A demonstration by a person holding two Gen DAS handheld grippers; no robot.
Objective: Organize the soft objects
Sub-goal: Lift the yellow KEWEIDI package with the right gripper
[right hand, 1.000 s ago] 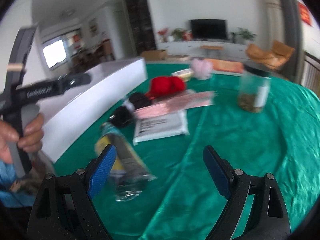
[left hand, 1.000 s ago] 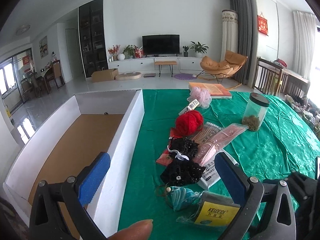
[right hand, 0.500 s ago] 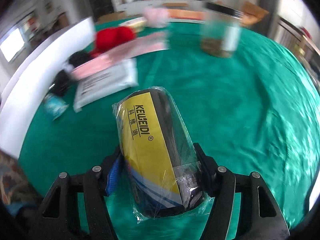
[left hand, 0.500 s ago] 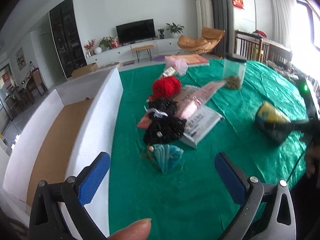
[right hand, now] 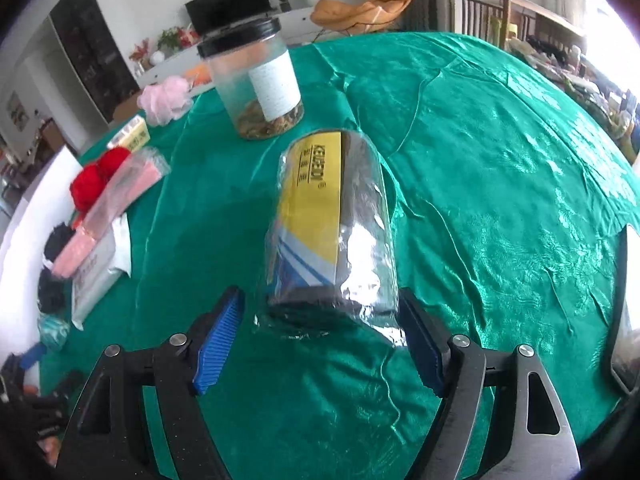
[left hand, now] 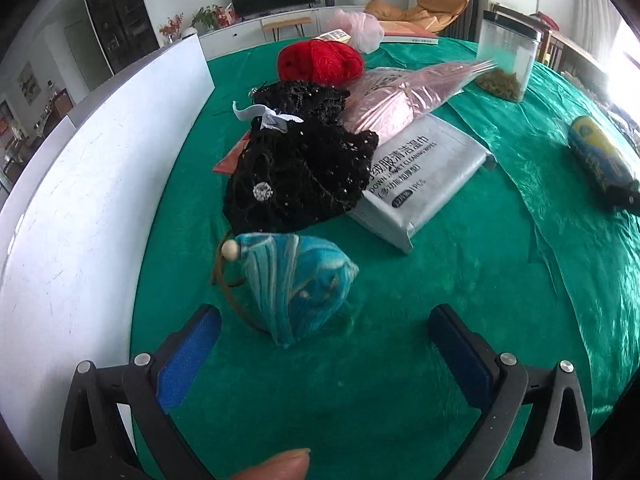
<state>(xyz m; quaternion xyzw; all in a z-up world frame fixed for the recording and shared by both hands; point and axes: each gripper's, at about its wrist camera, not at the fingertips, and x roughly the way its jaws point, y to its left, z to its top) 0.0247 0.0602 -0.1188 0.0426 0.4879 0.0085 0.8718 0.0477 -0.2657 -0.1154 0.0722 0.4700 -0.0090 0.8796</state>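
Both pairs of my fingers stand spread wide and grip nothing. Between my right gripper (right hand: 318, 336) pads lies the yellow-labelled wrapped roll (right hand: 328, 224) on the green tablecloth (right hand: 500, 168), with a gap at the left pad; whether the right pad touches its wrap I cannot tell. Ahead of my left gripper (left hand: 320, 354) sits the blue pouch (left hand: 296, 280), untouched, near the white box wall (left hand: 80, 200) along the table's left edge. Beyond it: black lace bundle (left hand: 300, 168), wipes pack (left hand: 420, 176), pink packet (left hand: 400, 96), red yarn (left hand: 320, 60), jar (right hand: 256, 84).

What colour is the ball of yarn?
Red yarn ball, clearest in the left wrist view.
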